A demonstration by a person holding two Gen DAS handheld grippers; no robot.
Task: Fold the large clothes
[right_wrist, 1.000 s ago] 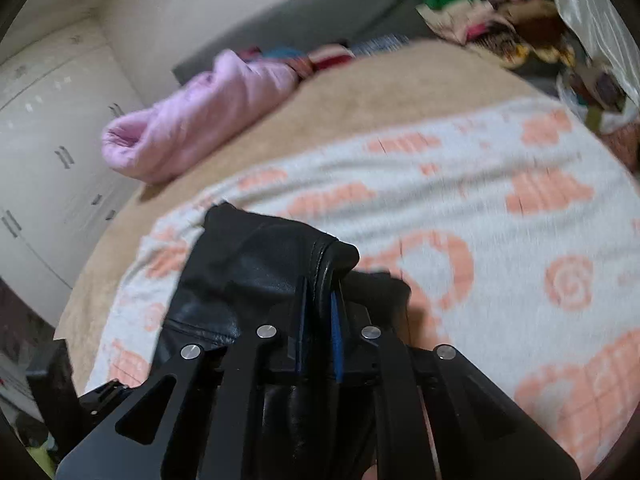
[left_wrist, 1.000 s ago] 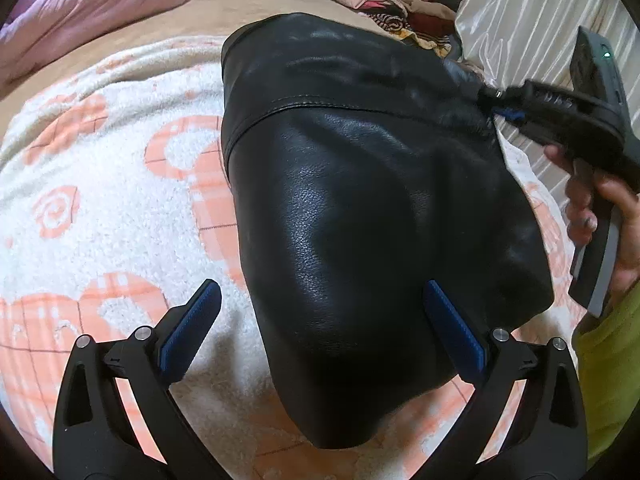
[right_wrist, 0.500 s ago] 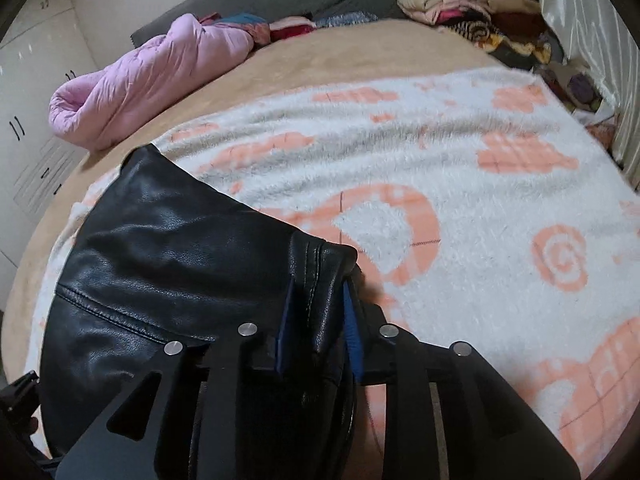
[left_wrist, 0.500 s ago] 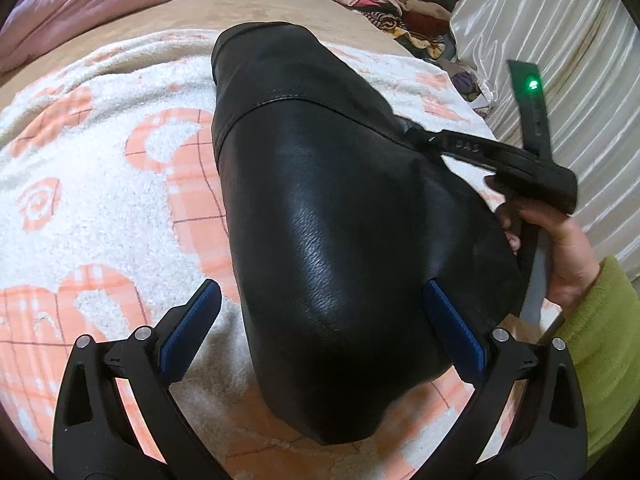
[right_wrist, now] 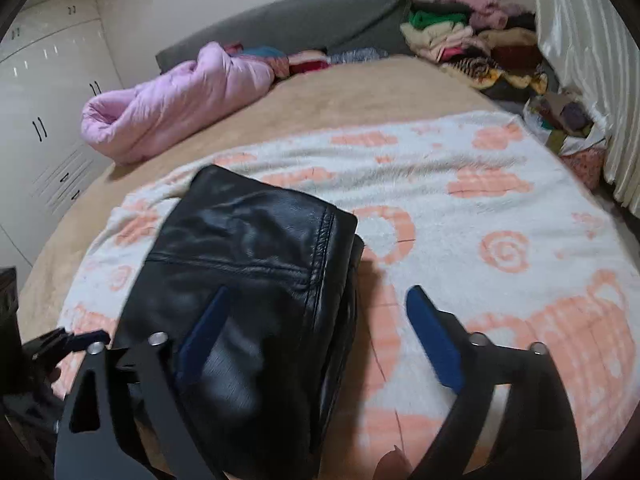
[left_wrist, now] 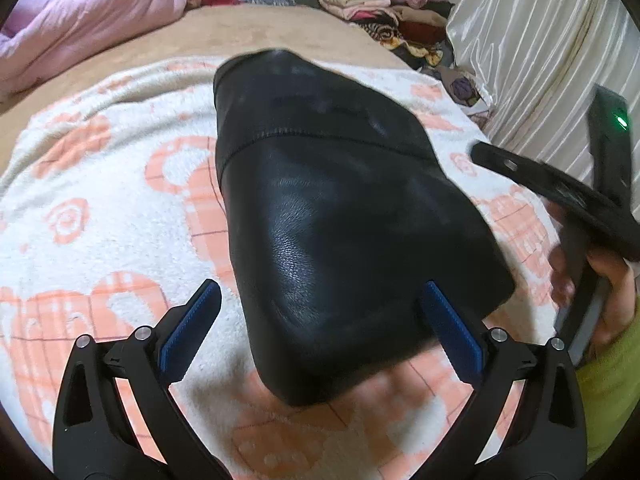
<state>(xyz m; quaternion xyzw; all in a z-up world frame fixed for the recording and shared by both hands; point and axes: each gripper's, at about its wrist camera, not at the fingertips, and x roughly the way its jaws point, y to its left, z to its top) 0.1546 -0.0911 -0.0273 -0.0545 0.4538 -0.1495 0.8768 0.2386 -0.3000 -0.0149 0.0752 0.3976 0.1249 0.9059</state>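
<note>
Bed: a broad bed (right_wrist: 360, 92) under a tan sheet, with a fluffy white blanket patterned in peach swirls and checks (right_wrist: 500, 200) spread across it as the folding surface.
Garment: a black leather jacket with stitched seams (left_wrist: 344, 216) lies folded into a thick, rounded bundle in the middle of that blanket; the hide is smooth, glossy and stiff, so it bulges rather than lying flat.
Step in hand: I'd say the last fold has just been laid and let go.
Right gripper (right_wrist: 316, 332): its jaws are opening, wide apart, blue pads clear of the leather, one finger over the bundle's seamed edge.
Left gripper (left_wrist: 320, 328): jaws spread apart, hovering over the near end of the bundle, holding nothing.
Next move: likely pressing the springy bundle flat or lifting it aside; leather this stiff may spring open, so it wants a firm hold across both layers.
Surroundings: a puffy pink quilt (right_wrist: 176, 108) and a heap of mixed folded clothes (right_wrist: 460, 40) lie at the bed's far side.
</note>
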